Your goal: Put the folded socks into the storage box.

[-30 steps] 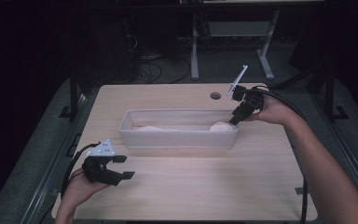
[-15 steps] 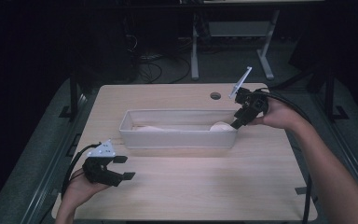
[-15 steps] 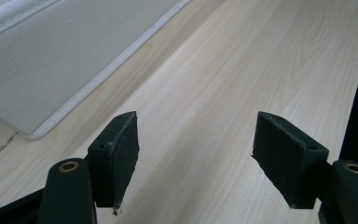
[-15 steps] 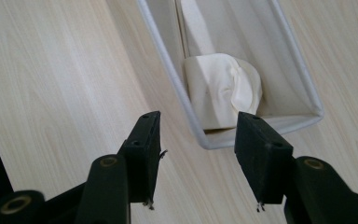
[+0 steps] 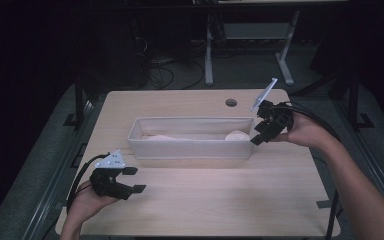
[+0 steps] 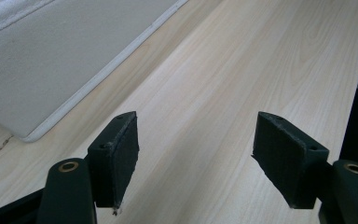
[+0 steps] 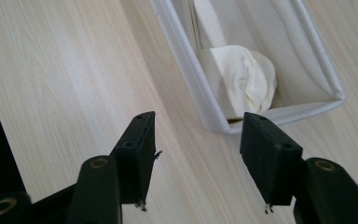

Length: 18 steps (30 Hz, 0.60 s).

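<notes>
right claw (image 5: 261,131) agape at bin's (image 5: 190,150) 3 o'clock end, aimed at cloth (image 7: 242,79) | left claw (image 5: 130,180) agape, parked on bench (image 5: 220,195) at 7 o'clock

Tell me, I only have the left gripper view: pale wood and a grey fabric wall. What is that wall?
Observer: The near side of a long light-grey fabric bin on the wooden table.
Operator: Anything in it?
Observer: A rolled cream-white cloth at its right end.
Operator: Where is the right gripper?
Observer: The right gripper hovers just outside that right end, jaws open, holding nothing.
</notes>
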Motion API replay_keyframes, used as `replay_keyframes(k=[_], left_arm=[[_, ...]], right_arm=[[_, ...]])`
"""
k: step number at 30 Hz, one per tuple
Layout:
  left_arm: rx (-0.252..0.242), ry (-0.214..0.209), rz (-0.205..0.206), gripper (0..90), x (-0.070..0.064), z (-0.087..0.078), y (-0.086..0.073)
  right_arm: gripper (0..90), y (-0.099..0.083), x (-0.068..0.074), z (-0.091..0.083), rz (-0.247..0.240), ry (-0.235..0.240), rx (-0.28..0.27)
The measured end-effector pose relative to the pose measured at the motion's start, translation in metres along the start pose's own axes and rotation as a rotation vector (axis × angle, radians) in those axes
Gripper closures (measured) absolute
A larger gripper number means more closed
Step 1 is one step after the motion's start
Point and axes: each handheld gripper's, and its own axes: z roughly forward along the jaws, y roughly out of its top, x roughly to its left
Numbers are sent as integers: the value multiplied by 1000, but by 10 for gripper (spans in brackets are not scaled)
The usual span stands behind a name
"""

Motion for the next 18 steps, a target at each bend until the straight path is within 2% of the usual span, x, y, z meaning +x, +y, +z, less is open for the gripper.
replay_keyframes(k=[18], left_arm=[[-4, 4, -4, 305, 0, -2, -1]], right_arm=[[424, -22, 12, 5, 16, 16, -26]])
